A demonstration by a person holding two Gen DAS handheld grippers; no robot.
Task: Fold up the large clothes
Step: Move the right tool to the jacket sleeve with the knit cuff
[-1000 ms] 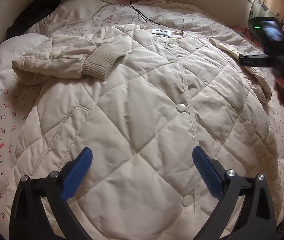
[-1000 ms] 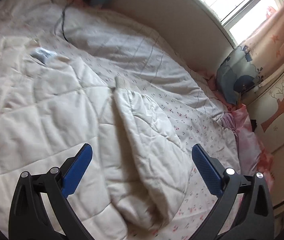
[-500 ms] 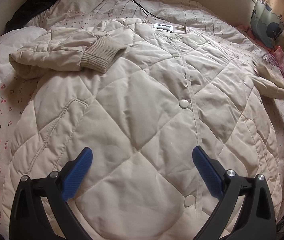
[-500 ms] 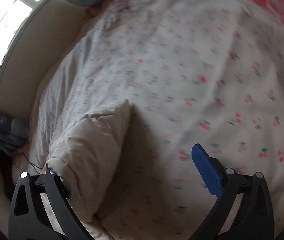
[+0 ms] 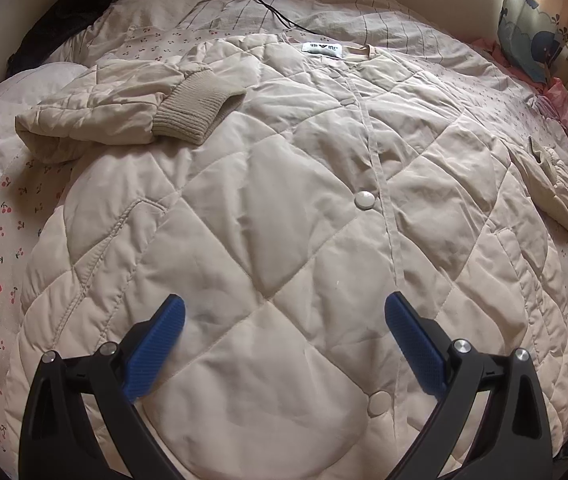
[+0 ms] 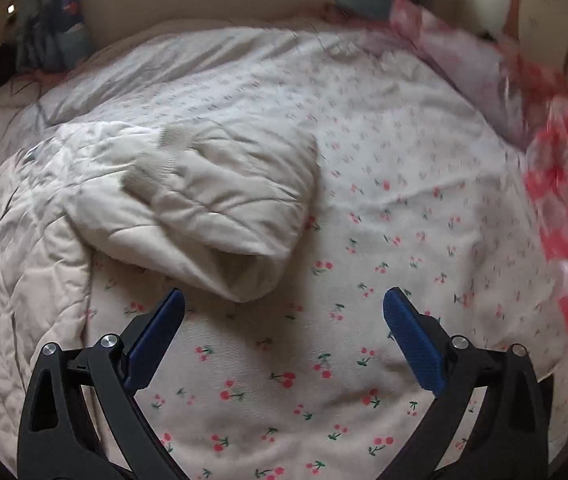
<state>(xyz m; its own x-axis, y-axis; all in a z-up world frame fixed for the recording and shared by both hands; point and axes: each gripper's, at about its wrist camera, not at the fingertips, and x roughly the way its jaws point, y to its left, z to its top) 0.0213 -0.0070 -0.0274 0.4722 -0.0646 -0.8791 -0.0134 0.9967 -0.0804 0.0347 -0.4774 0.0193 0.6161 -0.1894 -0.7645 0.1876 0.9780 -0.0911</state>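
A cream quilted jacket (image 5: 276,208) lies front up on the bed, snaps closed, collar label at the far end. Its left sleeve (image 5: 124,116) is folded inward, the ribbed cuff (image 5: 196,108) resting on the chest. The right sleeve (image 5: 551,184) lies at the jacket's right edge. My left gripper (image 5: 284,320) hovers open above the jacket's lower front, nothing between its blue pads. In the right wrist view the right sleeve (image 6: 212,208) lies bunched on the cherry-print sheet (image 6: 363,280), its cuff (image 6: 164,152) turned back. My right gripper (image 6: 284,312) is open just short of the sleeve's bend.
A black cable (image 5: 280,16) runs over the striped duvet (image 5: 363,12) beyond the collar. Dark clothing (image 5: 56,20) sits at the far left, a blue patterned pillow (image 5: 531,48) at the far right. Pink checked fabric (image 6: 563,200) lies at the bed's right side.
The right gripper swung away from the sleeve and now faces its bent end from the bed's side, open throughout. The left gripper drifted slightly over the jacket.
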